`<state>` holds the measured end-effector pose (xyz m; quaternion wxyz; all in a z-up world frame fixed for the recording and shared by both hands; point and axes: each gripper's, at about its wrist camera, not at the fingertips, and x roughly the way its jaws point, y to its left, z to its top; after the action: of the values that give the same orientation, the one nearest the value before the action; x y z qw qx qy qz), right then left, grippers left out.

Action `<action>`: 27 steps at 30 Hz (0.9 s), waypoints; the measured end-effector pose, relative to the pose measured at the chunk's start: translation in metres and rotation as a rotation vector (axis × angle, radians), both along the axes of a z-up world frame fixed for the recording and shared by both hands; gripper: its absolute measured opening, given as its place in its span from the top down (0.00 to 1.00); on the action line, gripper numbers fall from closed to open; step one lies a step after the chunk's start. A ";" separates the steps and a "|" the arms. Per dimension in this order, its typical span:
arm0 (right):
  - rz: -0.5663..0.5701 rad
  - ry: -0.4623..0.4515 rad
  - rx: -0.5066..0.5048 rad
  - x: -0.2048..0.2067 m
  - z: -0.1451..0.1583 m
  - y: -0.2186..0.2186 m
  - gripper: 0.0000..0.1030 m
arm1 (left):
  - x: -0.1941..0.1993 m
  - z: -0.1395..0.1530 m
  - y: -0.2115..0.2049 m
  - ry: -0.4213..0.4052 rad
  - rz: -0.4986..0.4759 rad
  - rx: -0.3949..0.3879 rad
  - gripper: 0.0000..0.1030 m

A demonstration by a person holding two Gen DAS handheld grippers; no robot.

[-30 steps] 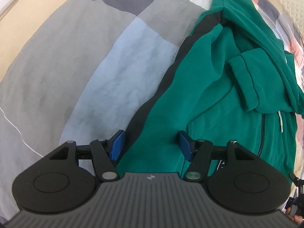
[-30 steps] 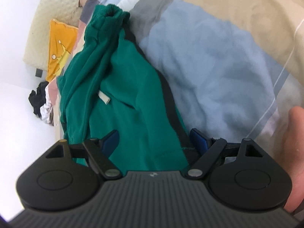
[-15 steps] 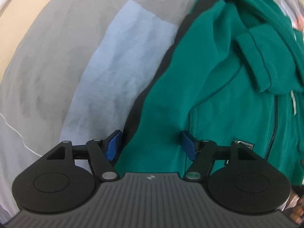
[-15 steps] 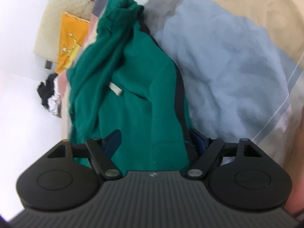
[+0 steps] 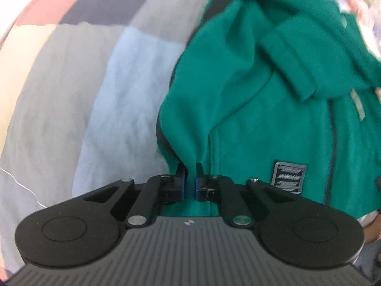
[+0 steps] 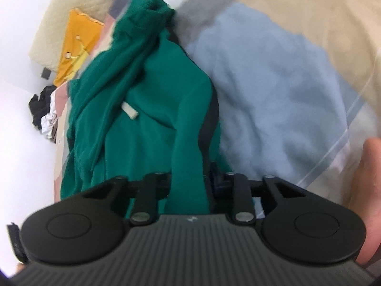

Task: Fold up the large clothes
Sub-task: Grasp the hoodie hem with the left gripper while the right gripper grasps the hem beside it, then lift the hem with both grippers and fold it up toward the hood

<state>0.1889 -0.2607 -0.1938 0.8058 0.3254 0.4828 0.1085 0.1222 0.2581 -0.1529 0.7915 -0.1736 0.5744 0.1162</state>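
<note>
Pinching hard, the left claw has its blue-padded fingers drawn nearly together on a fold at the hem of the green hoodie, and the fabric rises in a taut ridge away from the grip. Over on the other side, the right claw is clenched on the opposite hem corner, green cloth bunched thick between its fingers and hiding the left one entirely. The hoodie lies spread on a bed, on a patchwork bedspread of pale blue, grey, beige and pink blocks. Only the left view gives us the dark zipper line, a folded-over sleeve cuff resting on the chest, and a small black rectangular patch label with pale stripes near the hem; its lettering is too blurred to read. Only the right view shows the far end of the bed: a cream textured pillow, an orange cushion against it, a dark heap of clothing off the bed's edge, and a white drawstring tip lying on the green fabric. A bare hand wraps the right claw's body at the frame edge.
</note>
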 end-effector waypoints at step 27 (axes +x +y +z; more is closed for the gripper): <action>-0.060 -0.250 0.423 -0.035 0.095 -0.080 0.88 | -0.095 0.136 0.039 -0.548 0.177 -0.376 0.94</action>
<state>0.1536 -0.3403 -0.0991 0.7761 0.4851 0.3358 0.2225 0.0274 0.2976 -0.0171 0.8574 -0.3904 0.3344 0.0254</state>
